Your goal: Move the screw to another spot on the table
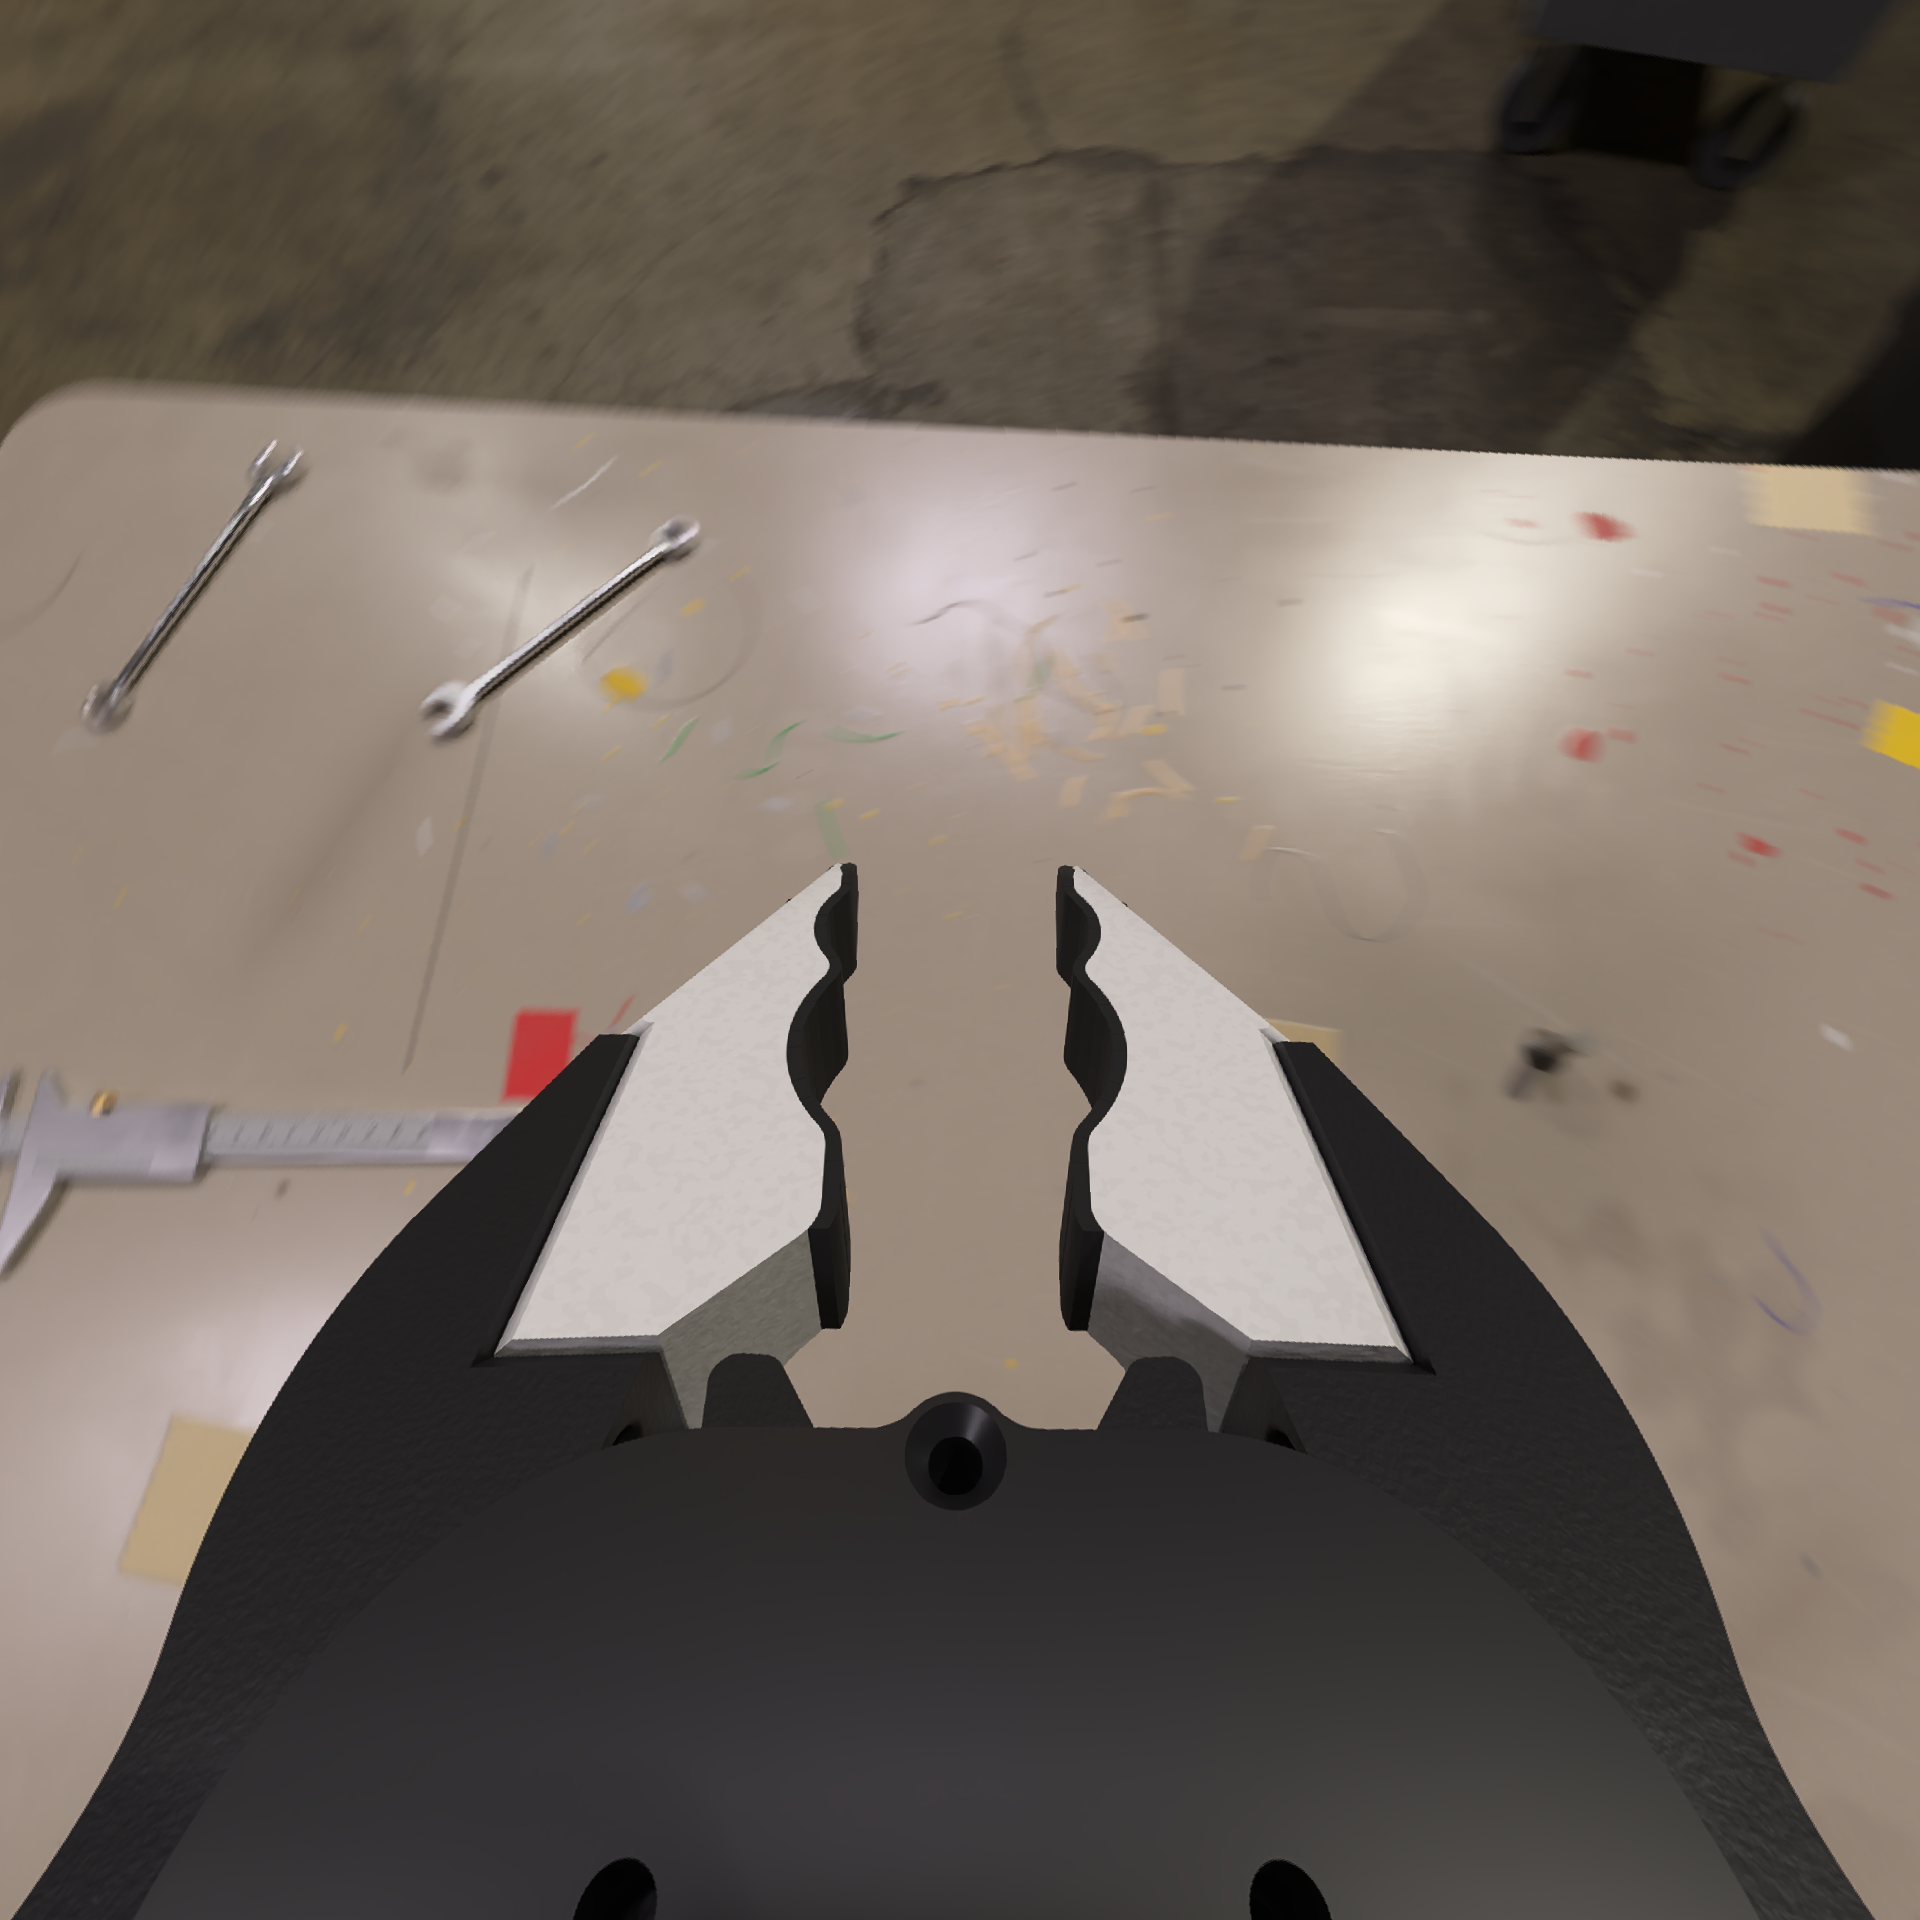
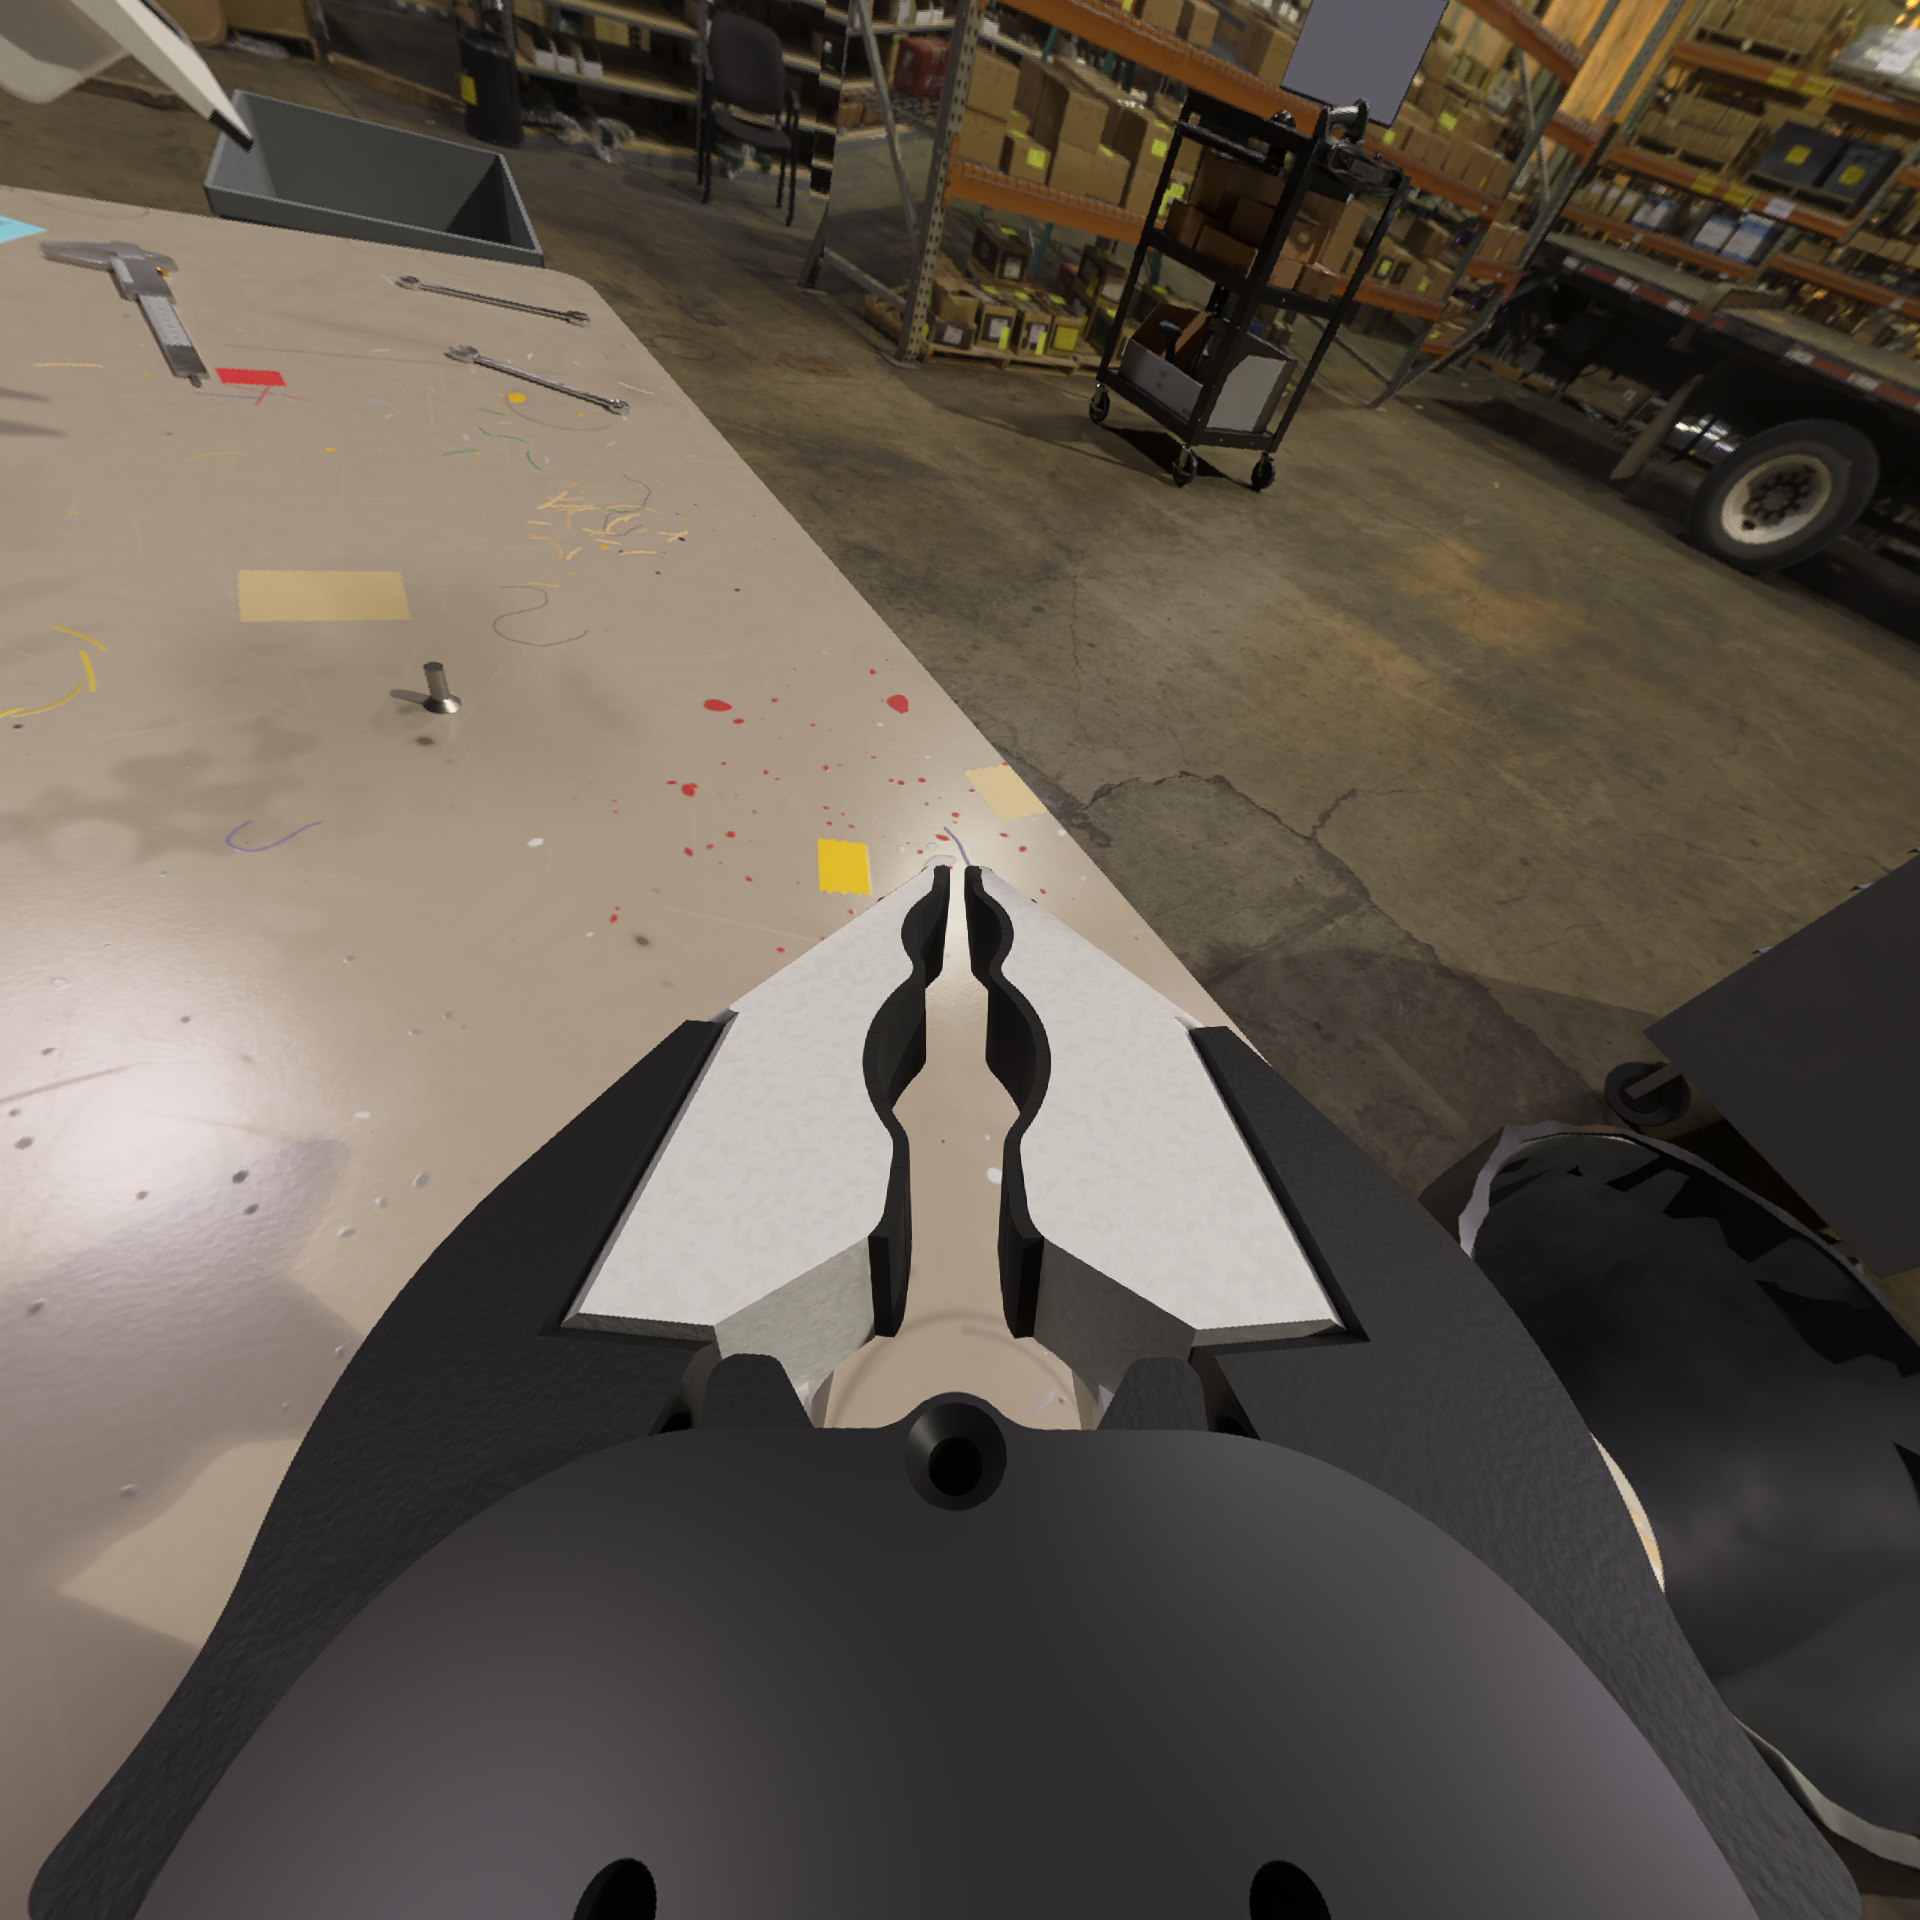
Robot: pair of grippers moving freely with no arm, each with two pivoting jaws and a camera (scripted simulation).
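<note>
The screw is small and grey and stands head down on the beige table, far ahead and left of my right gripper. That gripper is shut on nothing, near the table's right edge. In the left wrist view the screw is a blurred dark speck on the table, to the right of my left gripper. The left gripper is open and empty, above the table. A white finger with a black tip, probably the left gripper's, shows at the top left of the right wrist view.
Two wrenches and a caliper lie at the left; they also show in the right wrist view: wrenches, caliper. A grey bin stands past the table's far end. A black cart stands on the floor.
</note>
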